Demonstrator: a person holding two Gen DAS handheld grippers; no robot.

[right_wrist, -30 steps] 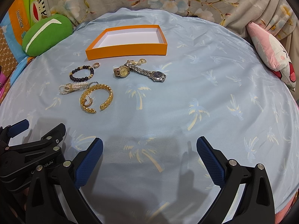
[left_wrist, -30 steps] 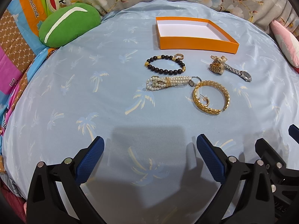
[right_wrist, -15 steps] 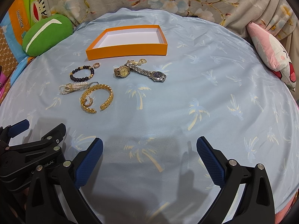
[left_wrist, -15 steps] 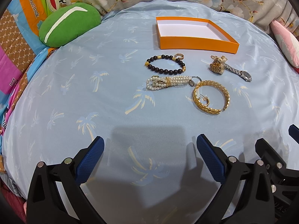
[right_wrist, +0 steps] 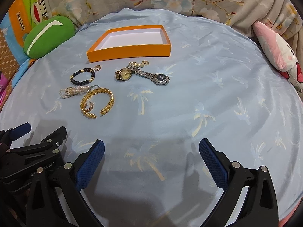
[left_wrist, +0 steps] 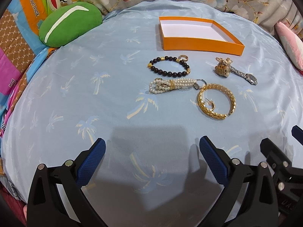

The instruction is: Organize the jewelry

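Observation:
An empty orange box (left_wrist: 200, 45) (right_wrist: 130, 51) lies at the far side of the blue palm-print cloth. In front of it lie a black bead bracelet (left_wrist: 169, 66) (right_wrist: 82, 75), a pearl keychain (left_wrist: 172, 85) (right_wrist: 73, 91), a gold cuff bracelet (left_wrist: 216, 101) (right_wrist: 97, 103) with a small hoop earring inside it, a gold watch (left_wrist: 222, 70) (right_wrist: 123, 73) and a silver watch (left_wrist: 246, 75) (right_wrist: 153, 76). My left gripper (left_wrist: 152, 147) and my right gripper (right_wrist: 151, 148) are both open and empty, well short of the jewelry.
A green cushion (left_wrist: 69, 23) (right_wrist: 48, 37) sits at the far left, a pink plush (right_wrist: 278, 51) at the far right. Floral fabric rises behind the cloth. The right gripper's body shows at the left view's lower right, the left gripper's at the right view's lower left.

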